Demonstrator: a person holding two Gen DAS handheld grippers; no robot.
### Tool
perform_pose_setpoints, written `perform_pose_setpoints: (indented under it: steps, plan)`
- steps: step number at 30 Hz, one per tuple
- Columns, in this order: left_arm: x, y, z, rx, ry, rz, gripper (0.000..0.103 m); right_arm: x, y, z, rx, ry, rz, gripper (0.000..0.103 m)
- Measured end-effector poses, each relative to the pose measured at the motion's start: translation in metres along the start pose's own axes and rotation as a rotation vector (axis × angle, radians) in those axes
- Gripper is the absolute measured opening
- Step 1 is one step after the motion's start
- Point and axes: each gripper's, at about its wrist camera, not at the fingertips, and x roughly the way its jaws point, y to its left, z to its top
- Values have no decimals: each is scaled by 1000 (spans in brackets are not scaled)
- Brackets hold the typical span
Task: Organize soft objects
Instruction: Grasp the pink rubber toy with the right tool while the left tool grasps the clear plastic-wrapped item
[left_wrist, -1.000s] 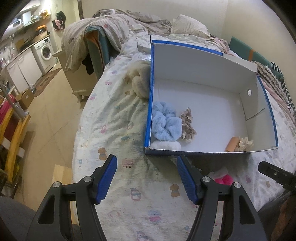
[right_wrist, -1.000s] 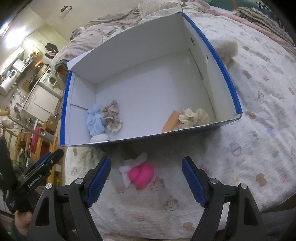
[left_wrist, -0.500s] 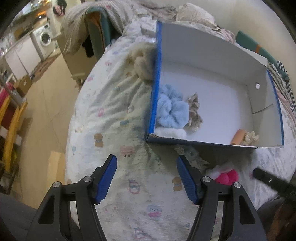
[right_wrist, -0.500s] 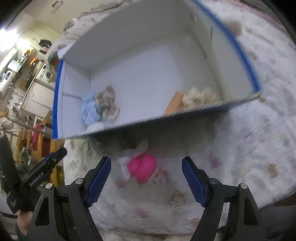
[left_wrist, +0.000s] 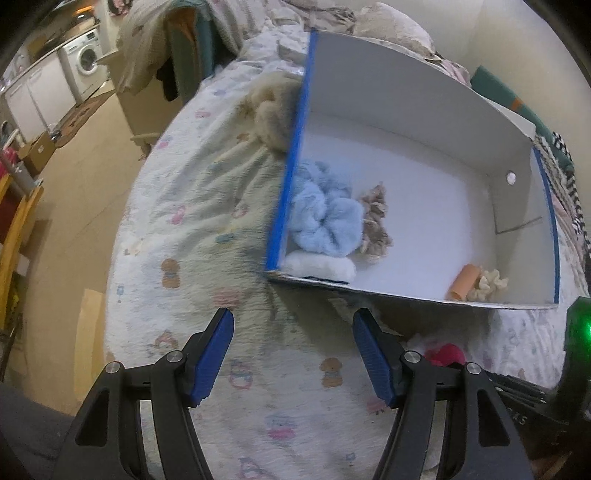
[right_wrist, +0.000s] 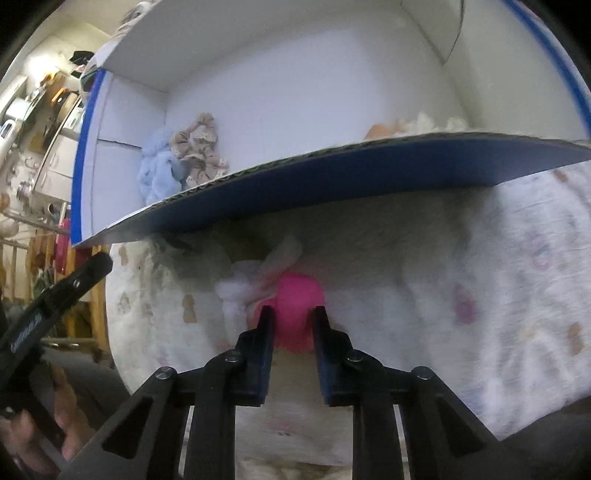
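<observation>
A pink soft toy (right_wrist: 299, 295) with white fabric ears lies on the patterned bedspread just in front of the blue-and-white cardboard box (right_wrist: 351, 173). My right gripper (right_wrist: 293, 314) is closing, and its pads press on the toy's sides. The toy (left_wrist: 445, 354) shows partly behind my left gripper's right finger. My left gripper (left_wrist: 293, 325) hovers open over bare bedspread in front of the box (left_wrist: 291, 177), with nothing between its fingers. Inside the box lie a blue scrunchie (left_wrist: 325, 218), a beige scrunchie (left_wrist: 375, 221), a white fluffy piece (left_wrist: 321, 267), an orange roll (left_wrist: 463, 282) and a cream scrunchie (left_wrist: 489, 284).
A cream fluffy item (left_wrist: 273, 110) lies on the bed against the box's outer left wall. The bed's edge drops to the floor on the left, with a washing machine (left_wrist: 86, 61) far back. Piled bedding and clothes lie behind the box.
My right gripper came down and shut on the pink toy, which lay loose between wide jaws before. My left gripper sank slightly toward the bedspread and stayed open.
</observation>
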Motion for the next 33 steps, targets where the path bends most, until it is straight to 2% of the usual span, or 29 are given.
perform_pose_setpoints:
  steps: [6, 11, 17, 18, 19, 20, 21, 24, 29, 33]
  plan:
    - [14, -29, -1, 84, 26, -49, 64, -18, -22, -6, 41, -35, 14, 22]
    - [37, -50, -5, 131, 90, -76, 64, -24, -25, -8, 47, -55, 9, 22]
    - [66, -58, 0, 157, 130, -38, 63, -25, -29, -6, 43, -65, 7, 22]
    - [69, -56, 1, 147, 137, -48, 54, -25, -29, -5, 41, -65, 5, 22]
    - [72, -54, 2, 139, 144, -49, 30, -25, -29, -5, 37, -67, 3, 22]
    - [74, -54, 2, 133, 153, -44, 16, -25, -28, -4, 33, -68, 1, 22]
    - [77, -52, 3, 132, 167, -35, 10, -25, -28, -4, 29, -68, 1, 22]
    - [78, -46, 2, 112, 179, -47, 8, -24, -22, -6, 21, -70, -5, 21]
    - [66, -48, -1, 156, 143, -35, 8, -22, -17, -6, 6, -75, -7, 21]
    - [56, -37, -3, 147, 132, -32, 7, -21, -12, -4, -3, -80, -6, 21]
